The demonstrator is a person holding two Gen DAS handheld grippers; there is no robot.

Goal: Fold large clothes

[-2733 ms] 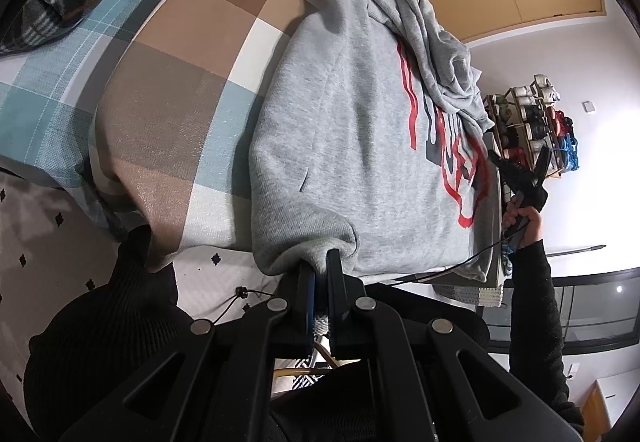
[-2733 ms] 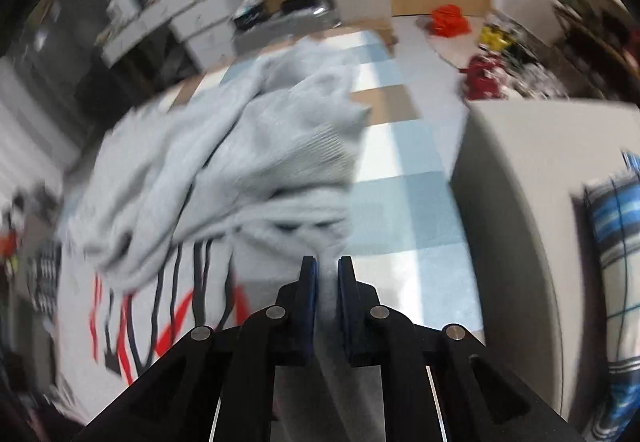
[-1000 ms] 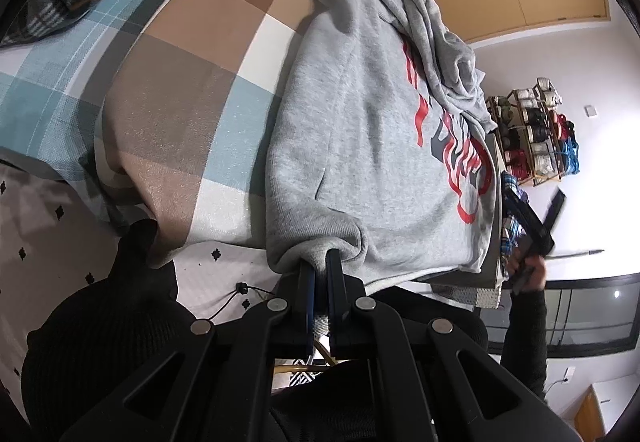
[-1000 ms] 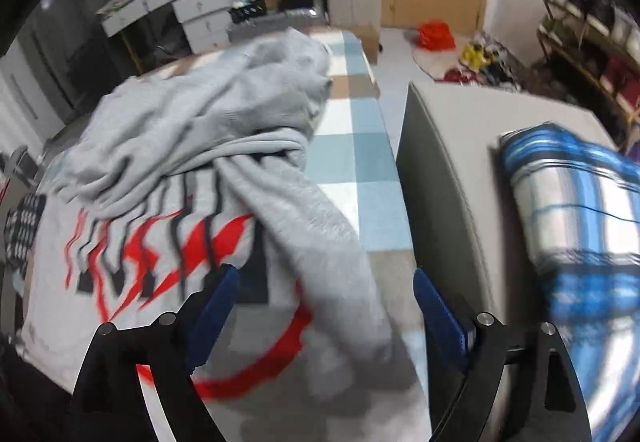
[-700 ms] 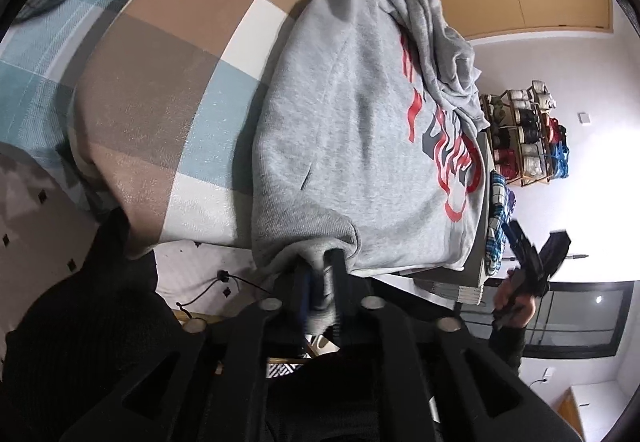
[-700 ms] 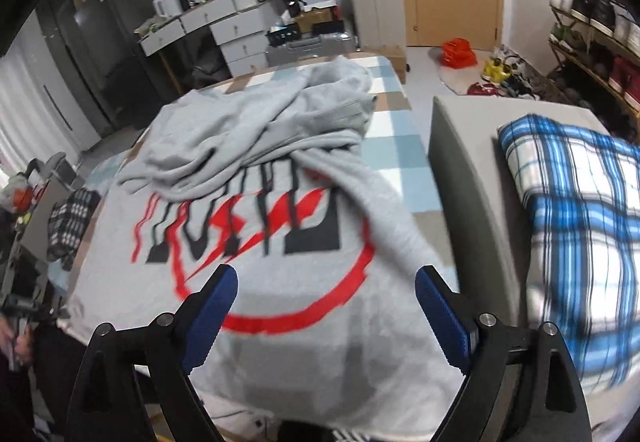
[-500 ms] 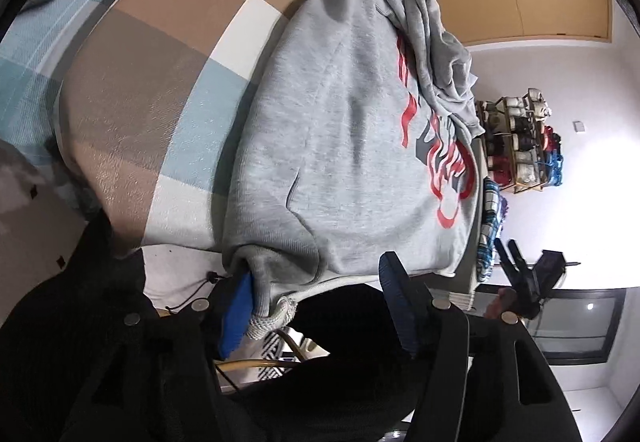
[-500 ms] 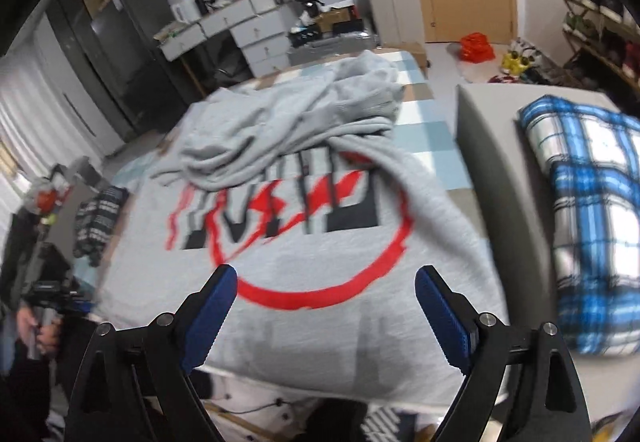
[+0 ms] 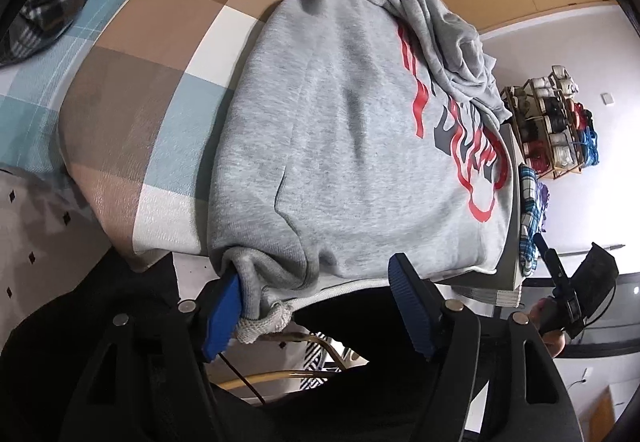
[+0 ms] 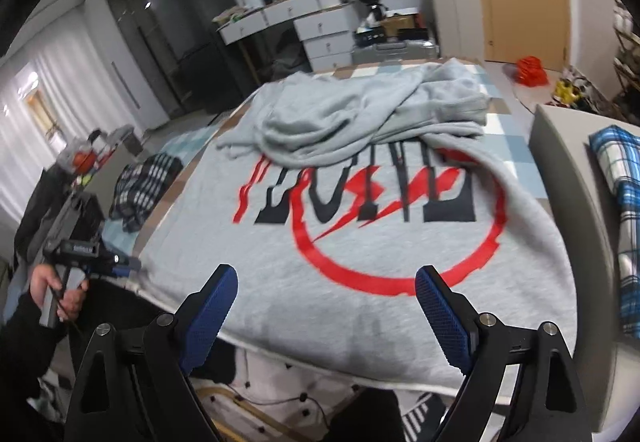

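While the gray hoodie (image 9: pixel 344 145) lies flat on the checked bed (image 9: pixel 132 89), filling the middle of both views, the left gripper (image 9: pixel 316 306) has just let go of the hem at lower left, and the right gripper (image 10: pixel 328 314) hangs spread wide and empty. Next, I think, each should pinch a bottom corner to fold.

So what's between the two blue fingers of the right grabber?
The right-wrist view shows the grey printed sweatshirt hem lying beyond the right gripper, whose open jaws grip nothing.
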